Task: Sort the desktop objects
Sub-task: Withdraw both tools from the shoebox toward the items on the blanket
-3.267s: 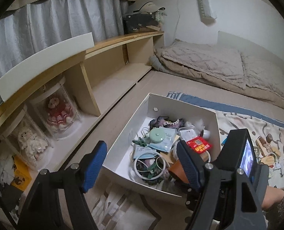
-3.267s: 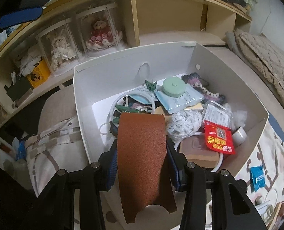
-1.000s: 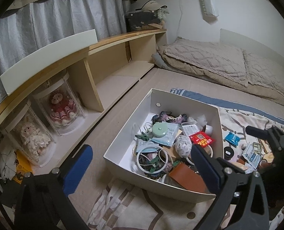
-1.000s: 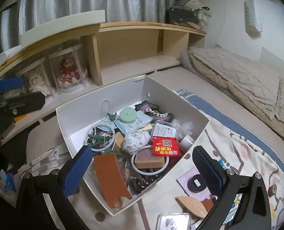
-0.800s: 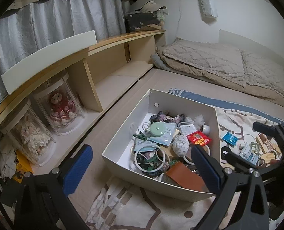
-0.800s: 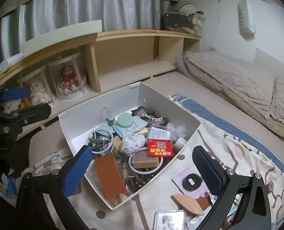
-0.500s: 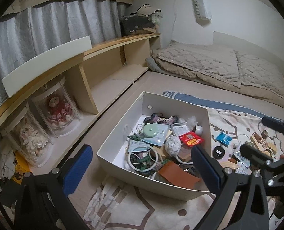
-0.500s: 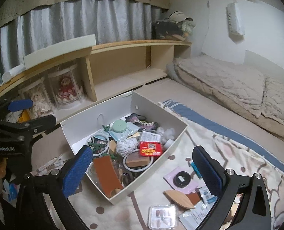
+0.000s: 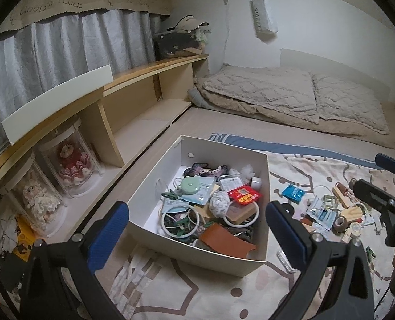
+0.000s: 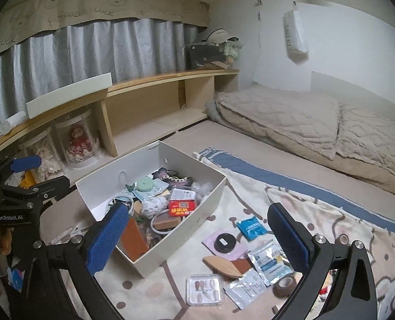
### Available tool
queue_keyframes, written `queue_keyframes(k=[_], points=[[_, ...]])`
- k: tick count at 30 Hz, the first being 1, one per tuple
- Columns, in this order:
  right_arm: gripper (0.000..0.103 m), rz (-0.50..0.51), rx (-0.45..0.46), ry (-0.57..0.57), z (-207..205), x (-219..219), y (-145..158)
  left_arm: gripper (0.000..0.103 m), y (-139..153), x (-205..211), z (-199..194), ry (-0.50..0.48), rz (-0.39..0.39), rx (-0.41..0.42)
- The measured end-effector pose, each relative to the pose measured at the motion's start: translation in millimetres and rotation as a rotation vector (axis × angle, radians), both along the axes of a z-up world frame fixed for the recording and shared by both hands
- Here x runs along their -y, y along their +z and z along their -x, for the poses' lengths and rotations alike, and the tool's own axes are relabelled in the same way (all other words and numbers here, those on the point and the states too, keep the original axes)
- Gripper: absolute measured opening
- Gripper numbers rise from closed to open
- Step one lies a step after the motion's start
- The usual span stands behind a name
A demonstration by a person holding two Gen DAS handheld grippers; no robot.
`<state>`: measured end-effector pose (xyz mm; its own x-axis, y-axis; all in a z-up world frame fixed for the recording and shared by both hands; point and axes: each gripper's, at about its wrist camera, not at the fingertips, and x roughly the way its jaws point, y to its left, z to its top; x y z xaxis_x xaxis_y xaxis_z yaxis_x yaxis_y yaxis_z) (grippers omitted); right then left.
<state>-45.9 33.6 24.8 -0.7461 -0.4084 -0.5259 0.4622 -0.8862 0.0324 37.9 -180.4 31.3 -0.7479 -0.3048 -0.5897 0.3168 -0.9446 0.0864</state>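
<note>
A bedroom floor covered by a patterned blanket (image 10: 317, 213), with a low wooden shelf unit (image 9: 133, 98) along the curtained wall and beige bedding (image 10: 304, 122) at the far end, holds a white cardboard box (image 9: 266, 176) filled with small clutter. Compared with 3.3 s ago, when the right gripper was clamped on the brown leather piece above the box, that brown leather piece (image 9: 224, 240) now lies inside the box at its near corner, resting on the other contents, and both cameras sit higher and farther back than they did half a second ago. The left gripper (image 9: 197, 229) hangs over the near wall of the box with its blue pads spread wide and nothing between them; the right gripper (image 10: 200, 234) is likewise spread wide and empty, above the blanket just right of the box. Loose items lie on the blanket right of the box: a blue sachet (image 10: 250, 228), a round black compact (image 10: 224, 242) on a pink card, a wooden leaf-shaped piece (image 10: 221, 265), a clear case of press-on nails (image 10: 204, 289), silver packets (image 10: 269, 264) and a brown tape roll (image 10: 285, 284). The box walls stand upright, its top open; bare blanket lies between its right wall and the scattered items.
</note>
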Motion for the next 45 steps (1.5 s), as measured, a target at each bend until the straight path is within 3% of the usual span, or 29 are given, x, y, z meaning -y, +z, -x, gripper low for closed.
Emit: queue_keyframes(k=[11, 24, 28, 37, 45], points=[[0.103, -0.007, -0.034, -0.043, -19, -30, 10, 0.103, 11, -24, -6, -0.049, 0.028, -0.043], [0.103, 0.015, -0.081, -0.117, -44, -79, 32, 0.103, 36, -78, -10, -0.212, 0.039, -0.140], [0.103, 0.017, -0.078, -0.153, -47, -97, 33, 0.103, 39, -94, -6, -0.262, 0.009, -0.160], [0.103, -0.002, -0.082, -0.255, -54, -147, 32, 0.103, 40, -124, 21, -0.354, -0.048, -0.151], [0.103, -0.013, -0.064, -0.351, -50, -192, 10, 0.103, 16, -150, 47, -0.416, -0.044, -0.119]])
